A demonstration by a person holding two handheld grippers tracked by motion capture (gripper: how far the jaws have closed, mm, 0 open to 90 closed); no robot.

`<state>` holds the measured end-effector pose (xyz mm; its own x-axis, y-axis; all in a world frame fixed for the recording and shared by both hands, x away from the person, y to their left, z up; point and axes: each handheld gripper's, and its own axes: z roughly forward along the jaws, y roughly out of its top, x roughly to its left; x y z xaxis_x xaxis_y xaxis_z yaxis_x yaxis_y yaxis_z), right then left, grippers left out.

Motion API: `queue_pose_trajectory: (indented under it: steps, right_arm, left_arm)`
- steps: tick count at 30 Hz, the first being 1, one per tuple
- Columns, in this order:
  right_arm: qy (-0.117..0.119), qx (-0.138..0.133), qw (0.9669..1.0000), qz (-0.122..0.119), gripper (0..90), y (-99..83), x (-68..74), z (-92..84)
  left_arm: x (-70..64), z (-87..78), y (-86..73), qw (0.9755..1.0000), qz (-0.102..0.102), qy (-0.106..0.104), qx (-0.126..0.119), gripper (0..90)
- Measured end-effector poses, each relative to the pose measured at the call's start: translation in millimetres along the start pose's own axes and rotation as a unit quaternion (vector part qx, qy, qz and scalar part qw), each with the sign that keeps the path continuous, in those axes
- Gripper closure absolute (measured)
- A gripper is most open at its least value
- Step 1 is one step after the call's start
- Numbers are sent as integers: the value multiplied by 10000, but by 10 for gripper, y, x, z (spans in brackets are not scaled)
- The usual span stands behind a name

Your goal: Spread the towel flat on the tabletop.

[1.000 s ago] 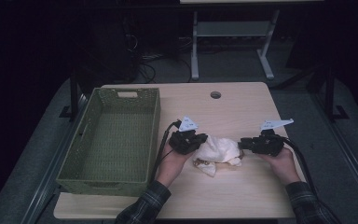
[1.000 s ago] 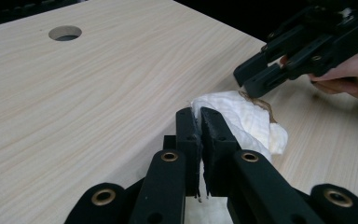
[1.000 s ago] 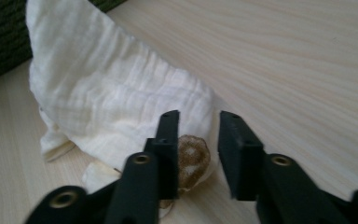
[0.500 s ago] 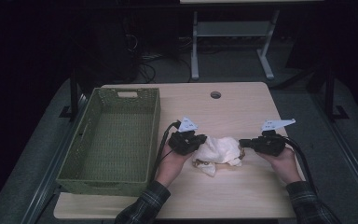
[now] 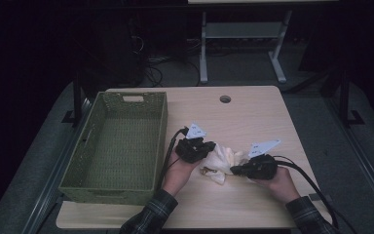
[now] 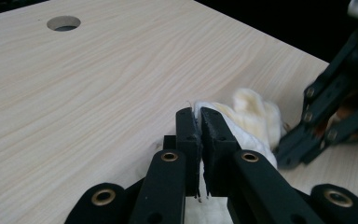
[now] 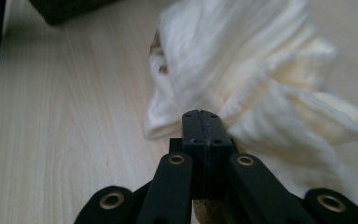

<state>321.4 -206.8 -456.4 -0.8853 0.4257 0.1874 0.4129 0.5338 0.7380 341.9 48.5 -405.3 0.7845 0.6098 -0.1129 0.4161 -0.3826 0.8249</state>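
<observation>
Here, from the high view, we see the cream cloth (image 5: 222,160) bunched on the desk (image 5: 253,117) toward its near edge, right of the green basket (image 5: 119,146), with our left gripper (image 5: 205,149) at its left end and our right gripper (image 5: 238,169) at its near right side. In the left gripper view, our jaws stand nearly together on a thin fold of the cloth (image 6: 249,119), so it is held. In the right gripper view, the jaws have just closed and sit pressed flat together at the edge of the cloth (image 7: 242,70); a brown scrap peeks out below them, though we cannot tell how much fabric they caught. We judge the cloth light, soft and floppy, not fragile; it should sag between grips, so we would take it by edges or corners, well apart.
</observation>
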Motion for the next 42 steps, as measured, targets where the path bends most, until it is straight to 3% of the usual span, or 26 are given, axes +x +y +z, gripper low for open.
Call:
queue_pose_trajectory:
  steps: [1,4,5,8,11,12,13,16,19,22,32,34,39,40,42]
  right_arm:
    - [10,157,9999,-48,898,-25,23,69]
    - [-12,267,9996,-96,885,-38,34,106]
    - [-26,271,9996,-123,843,-34,31,96]
    - [-19,142,9998,-164,791,-7,49,-11]
    - [-111,-50,9998,-178,761,4,60,-163]
    - [-242,-210,9994,-141,749,-2,27,-292]
    - [-242,-210,9994,-141,749,-2,27,-292]
    - [-505,-424,9978,112,721,-7,-128,-448]
    - [-679,-501,9963,156,719,9,-217,-489]
    - [-786,-609,9941,432,714,83,-397,-486]
    - [-426,-602,9942,783,681,150,-545,-279]
    - [-393,-415,9947,851,689,139,-552,-216]
    - [-332,-259,9958,817,792,91,-538,-188]
    - [-347,-220,9964,747,874,77,-522,-208]
    - [-331,-241,9964,744,897,70,-514,-222]
  left_arm:
    - [-5,5,-4,10000,-14,-1,-9,857]
    - [-7,11,-22,10000,16,6,44,857]
    - [-4,11,-27,10000,21,20,67,858]
    - [-2,22,-37,10000,-29,20,51,857]
    - [-1,30,-38,10000,-36,18,50,857]
    - [2,30,-38,10000,-26,21,65,857]
    - [3,30,-38,10000,-21,19,77,857]
    - [-5,33,-48,10000,-16,12,79,857]
    - [-7,34,-50,10000,-10,10,80,857]
    - [-13,35,-52,9999,1,5,119,857]
    - [-2,27,-58,9999,4,14,125,858]
    - [-1,20,-56,9999,6,18,121,857]
    - [2,16,-57,9999,-22,31,101,857]
    - [6,14,-57,9999,-7,33,109,858]
    - [6,12,-56,9999,-12,35,106,858]
